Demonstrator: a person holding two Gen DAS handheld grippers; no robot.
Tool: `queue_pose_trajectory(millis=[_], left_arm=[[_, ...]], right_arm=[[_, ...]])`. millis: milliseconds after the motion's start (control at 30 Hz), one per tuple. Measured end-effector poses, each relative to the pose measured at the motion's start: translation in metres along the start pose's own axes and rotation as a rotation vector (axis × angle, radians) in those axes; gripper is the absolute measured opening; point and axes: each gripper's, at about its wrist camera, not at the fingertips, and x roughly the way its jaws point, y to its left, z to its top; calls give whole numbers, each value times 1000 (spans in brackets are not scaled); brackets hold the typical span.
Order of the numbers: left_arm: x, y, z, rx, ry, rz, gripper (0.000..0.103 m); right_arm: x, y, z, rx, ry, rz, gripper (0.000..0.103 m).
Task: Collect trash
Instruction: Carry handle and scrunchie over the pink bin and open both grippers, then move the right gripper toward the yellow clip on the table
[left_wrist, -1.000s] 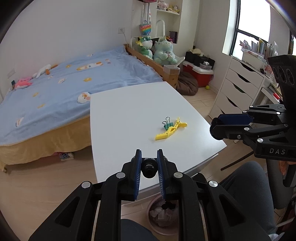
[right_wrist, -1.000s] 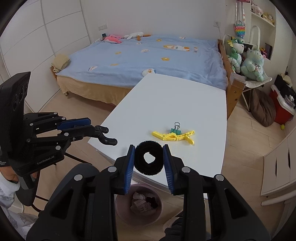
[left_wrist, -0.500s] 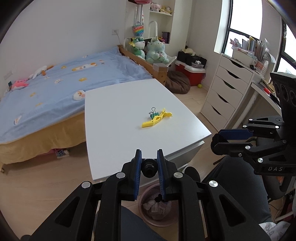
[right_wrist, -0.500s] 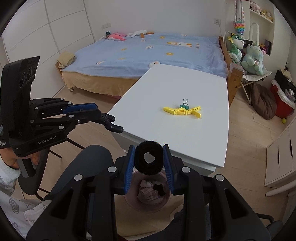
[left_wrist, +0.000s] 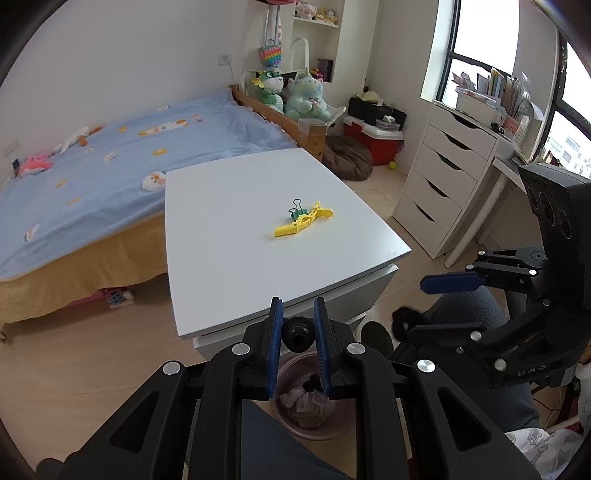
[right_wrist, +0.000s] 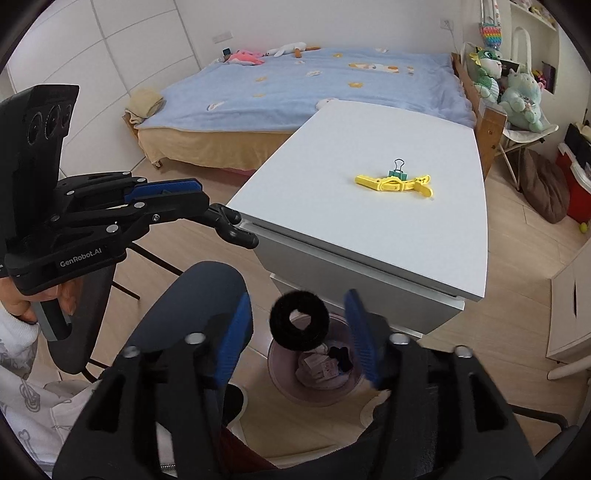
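Both grippers hang over the pink bin (right_wrist: 314, 369) on the floor: the right gripper (right_wrist: 301, 332) has its jaws spread, the black fuzzy ring (right_wrist: 299, 320) loose between them, seemingly dropping; the left gripper (left_wrist: 297, 330) is clamped on a small black knob (left_wrist: 297, 329), which likely needs releasing next.

We see the table (right_wrist: 369, 229) mid-frame with the clip (right_wrist: 396, 173) touching the hanger (right_wrist: 393, 183) on it. The bin (right_wrist: 314, 373) sits lower centre, below the table's near edge. The ring (right_wrist: 299, 320) seems to hang above it, apart from both fingers (right_wrist: 360, 332).
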Motion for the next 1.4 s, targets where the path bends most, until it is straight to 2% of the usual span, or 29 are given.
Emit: queue_pose_trajectory(millis=[67,233,500,933,1133,1200,1233,1267,1400], left_arm=[[0,0,0,2,1,-2,17],[3,-2,-3,6,9,-15,17],[5,-5,-4,9,18,-27,17],[16,-23,-6,44,56,-67,17],[22,-29,-6,61,75,-86,22],[25,-30,-7,65,78,-78,42],[26,-29,-7,61,71,-79,73],[25,-28,-7,52,56,-83,93],[30,-25,-8,43,64,-65,95]], right_arm=[[-2,0,-3,15,-14,-7,86],[-5,-4,-3,36,-19,-32,95],[-4,-12,-3,88,-5,-74,97],[-29,-33,-6,144,-64,-137,98],[-32,-40,-11,167,-70,-142,98],[-32,-41,-11,170,-70,-143,98],[-32,-41,-11,171,-71,-143,98],[-32,-42,-11,172,-70,-143,98],[-31,-43,-11,172,-68,-145,98]])
